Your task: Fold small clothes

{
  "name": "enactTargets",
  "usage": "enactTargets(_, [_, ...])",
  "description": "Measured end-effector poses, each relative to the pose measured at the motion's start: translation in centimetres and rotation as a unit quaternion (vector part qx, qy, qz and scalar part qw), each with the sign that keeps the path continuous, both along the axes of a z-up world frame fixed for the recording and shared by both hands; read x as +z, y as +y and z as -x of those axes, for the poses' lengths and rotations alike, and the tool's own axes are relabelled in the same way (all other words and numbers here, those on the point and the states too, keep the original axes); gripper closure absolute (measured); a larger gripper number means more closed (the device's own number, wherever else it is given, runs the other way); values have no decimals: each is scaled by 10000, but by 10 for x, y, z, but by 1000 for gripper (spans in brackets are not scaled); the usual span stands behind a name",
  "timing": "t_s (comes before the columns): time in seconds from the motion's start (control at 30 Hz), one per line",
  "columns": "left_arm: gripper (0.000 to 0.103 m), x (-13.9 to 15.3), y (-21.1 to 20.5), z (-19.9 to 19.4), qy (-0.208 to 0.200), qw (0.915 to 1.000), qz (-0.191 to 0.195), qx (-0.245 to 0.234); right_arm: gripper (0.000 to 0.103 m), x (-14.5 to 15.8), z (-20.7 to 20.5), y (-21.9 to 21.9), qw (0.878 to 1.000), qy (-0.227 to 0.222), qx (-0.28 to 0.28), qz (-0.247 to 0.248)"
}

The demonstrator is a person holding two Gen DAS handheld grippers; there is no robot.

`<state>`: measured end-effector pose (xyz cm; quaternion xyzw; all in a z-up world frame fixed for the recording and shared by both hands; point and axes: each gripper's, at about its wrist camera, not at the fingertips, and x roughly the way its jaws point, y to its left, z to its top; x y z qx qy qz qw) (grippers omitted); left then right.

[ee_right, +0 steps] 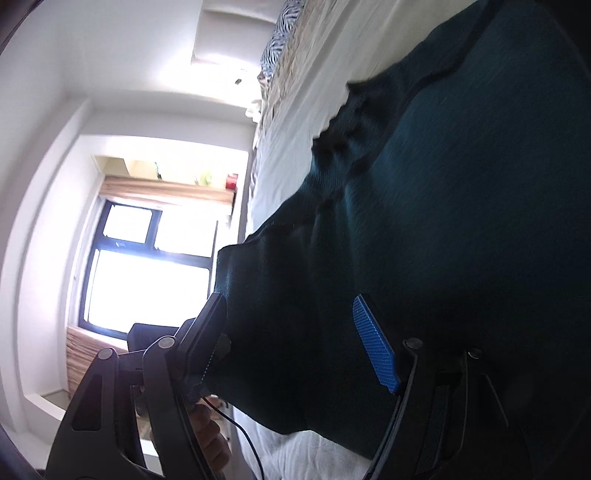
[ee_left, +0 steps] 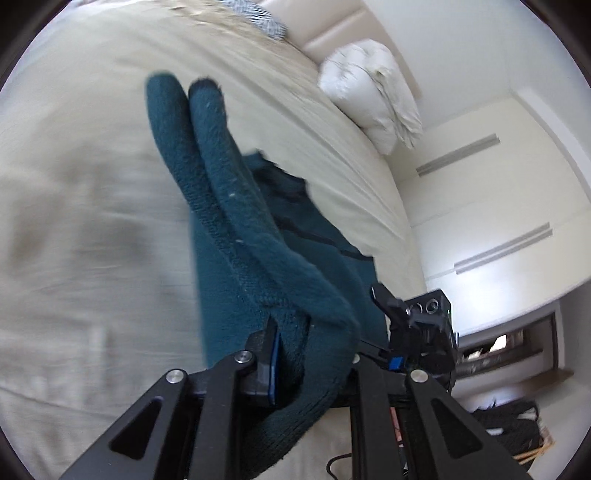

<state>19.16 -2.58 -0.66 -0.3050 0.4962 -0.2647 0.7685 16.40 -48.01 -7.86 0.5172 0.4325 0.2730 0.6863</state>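
A dark teal knitted garment lies on a beige bedsheet. My left gripper is shut on a folded, thick edge of it, and the fabric drapes over the right finger and hides it. The right gripper shows beyond it at the garment's other side. In the right wrist view the garment fills most of the frame. My right gripper has its jaws wide apart, with the cloth hanging between them; the blue pad is bare.
A white pillow lies at the head of the bed, by a beige headboard. White wardrobe doors stand beside the bed. A bright window is on the other side. A black cable trails over the sheet.
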Motion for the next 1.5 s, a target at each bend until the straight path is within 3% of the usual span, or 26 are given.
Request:
enactTargets(0.23, [86,-18,-91,-16,-63,9984,-145,-541,30,-11,3,-58,9975,135,-468,-513])
enactTargets(0.33, [65,-38,-111,-18,97,9979,-17,-634,30,-15,2,-73,9962,165,-493,-700])
enactTargets(0.4, [45,-41,-113,-12,90,9971,150,-742,30,-15,1,-76,9968,159,-442,-644])
enactTargets(0.47, [39,-35,-109,-5,-76,9960,260,-852,30,-14,-2,-75,9975,161,-389,-567])
enactTargets(0.67, [38,-23,-78,14,-327,9970,139,-683,30,-5,-14,-60,9995,243,-194,4])
enactTargets(0.9, [38,-44,-46,29,-89,9983,379,-428,31,16,-34,-17,9881,269,368,1467])
enactTargets(1.0, [38,-46,-40,35,-80,9983,414,-409,42,23,-43,5,9762,173,637,2065])
enactTargets(1.07, [38,-44,-41,37,-94,9982,422,-410,59,25,-47,16,9639,116,787,2543])
enactTargets(1.13, [38,-45,-37,42,-92,9982,430,-412,69,25,-49,23,9504,76,892,2980])
enactTargets(1.4, [36,-43,-40,44,-80,9984,416,-361,78,32,-38,22,9450,25,797,3172])
enactTargets(1.5, [36,-43,-38,46,-83,9985,401,-363,77,34,-35,5,9540,218,598,2928])
